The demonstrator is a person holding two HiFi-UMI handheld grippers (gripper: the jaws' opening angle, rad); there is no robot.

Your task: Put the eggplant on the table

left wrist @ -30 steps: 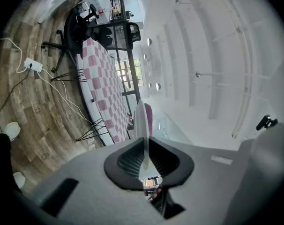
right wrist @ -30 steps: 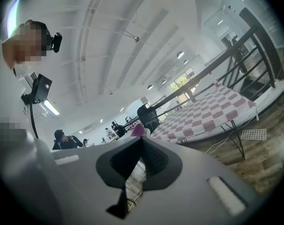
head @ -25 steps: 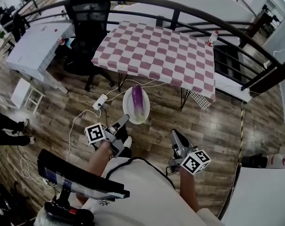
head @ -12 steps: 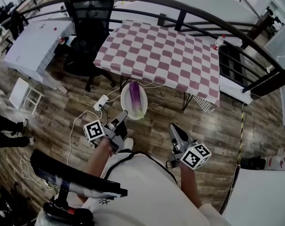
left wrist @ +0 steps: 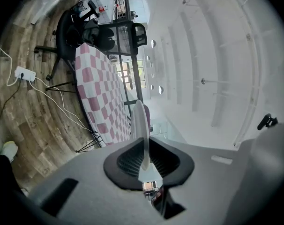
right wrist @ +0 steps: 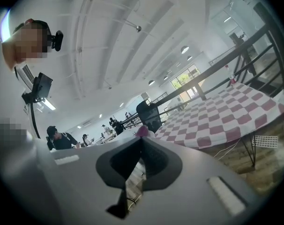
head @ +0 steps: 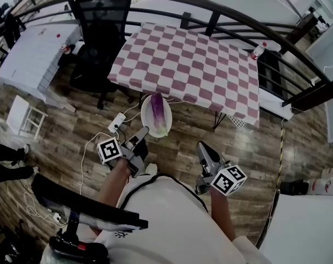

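One plate w/ eggplant hangs just short of table in head view. Left gripper view: left gripper clamps plate rim. Thin pinch, so any tilt could roll eggplant off. Right gripper view: right gripper closed, empty, no backup.

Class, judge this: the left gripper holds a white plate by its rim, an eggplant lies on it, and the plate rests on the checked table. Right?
No: the head view shows the plate, with the eggplant on it and its rim in the left gripper, in the air short of the checked table, not on it.
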